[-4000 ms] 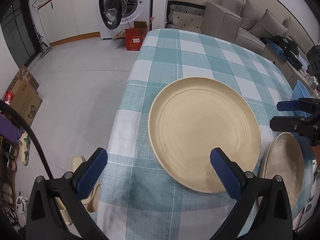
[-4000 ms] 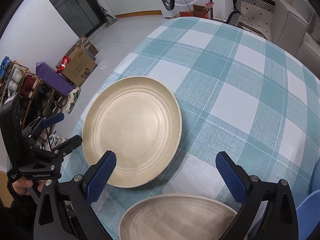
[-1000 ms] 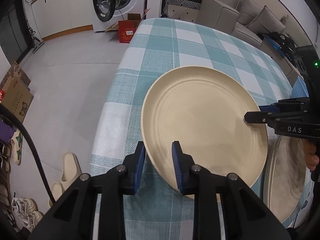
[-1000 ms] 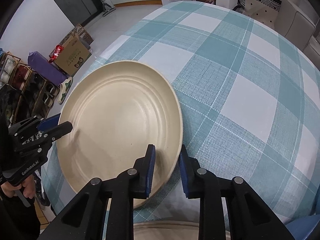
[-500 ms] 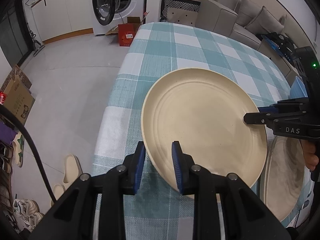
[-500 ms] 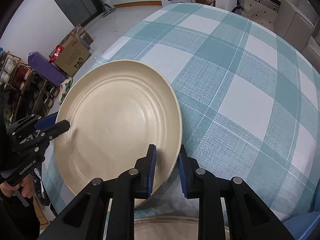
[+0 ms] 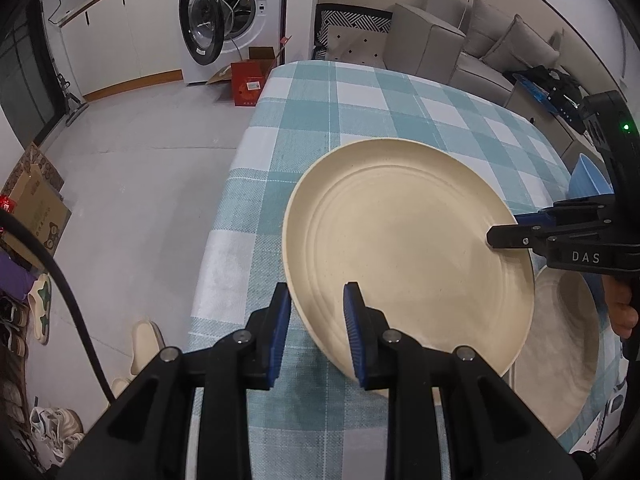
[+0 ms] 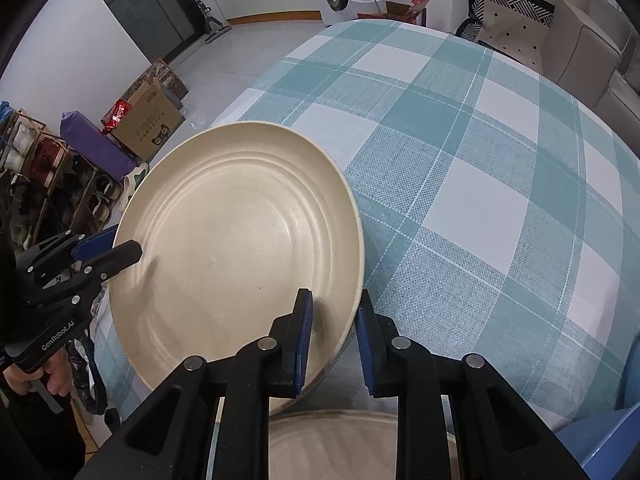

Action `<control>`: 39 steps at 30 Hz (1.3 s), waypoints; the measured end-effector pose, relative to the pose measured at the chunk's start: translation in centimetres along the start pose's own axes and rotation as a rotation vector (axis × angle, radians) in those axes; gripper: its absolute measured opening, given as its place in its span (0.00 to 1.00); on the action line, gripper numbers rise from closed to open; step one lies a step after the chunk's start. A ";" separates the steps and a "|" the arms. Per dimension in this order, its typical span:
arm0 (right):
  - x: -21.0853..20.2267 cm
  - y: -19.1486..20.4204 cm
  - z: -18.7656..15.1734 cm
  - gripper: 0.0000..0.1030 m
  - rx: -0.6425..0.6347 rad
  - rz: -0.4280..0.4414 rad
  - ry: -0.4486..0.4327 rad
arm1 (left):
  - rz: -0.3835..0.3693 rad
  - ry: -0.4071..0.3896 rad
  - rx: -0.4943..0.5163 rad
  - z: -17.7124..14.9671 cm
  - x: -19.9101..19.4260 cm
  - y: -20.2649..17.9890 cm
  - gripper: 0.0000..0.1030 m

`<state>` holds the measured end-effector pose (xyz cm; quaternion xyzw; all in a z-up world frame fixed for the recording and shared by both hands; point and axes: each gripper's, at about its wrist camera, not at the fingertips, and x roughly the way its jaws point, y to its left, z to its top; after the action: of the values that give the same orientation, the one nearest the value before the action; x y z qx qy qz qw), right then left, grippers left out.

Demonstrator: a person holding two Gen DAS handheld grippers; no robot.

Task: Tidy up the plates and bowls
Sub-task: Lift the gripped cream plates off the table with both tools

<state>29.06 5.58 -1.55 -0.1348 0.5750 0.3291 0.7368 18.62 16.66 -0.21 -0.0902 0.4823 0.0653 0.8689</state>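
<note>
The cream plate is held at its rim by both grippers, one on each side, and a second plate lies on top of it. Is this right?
Not quite. The second plate lies not on top of the cream plate but lower, on the checked tablecloth beside it, as the left wrist view shows. The rest holds: the left gripper and the right gripper each have their jaws shut on opposite sides of its rim.

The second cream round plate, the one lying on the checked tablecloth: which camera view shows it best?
The left wrist view. There the second cream round plate shows much of its surface at the right, partly hidden by the lifted cream plate. The right wrist view shows only a strip of it at the bottom, behind the right gripper.
</note>
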 end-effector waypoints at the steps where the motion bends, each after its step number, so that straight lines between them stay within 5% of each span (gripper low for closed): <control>1: -0.2 -0.1 -0.1 0.21 0.001 -0.002 -0.003 | -0.001 -0.002 0.003 0.0 -0.2 -0.1 0.24; 39: -6.4 -3.7 -5.3 0.21 0.094 -0.041 -0.076 | -0.075 -0.026 0.125 1.4 -1.6 -5.8 0.24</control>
<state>26.68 -2.38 2.20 -0.0991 0.5585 0.2917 0.7702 20.04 11.22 2.45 -0.0531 0.4704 0.0037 0.8808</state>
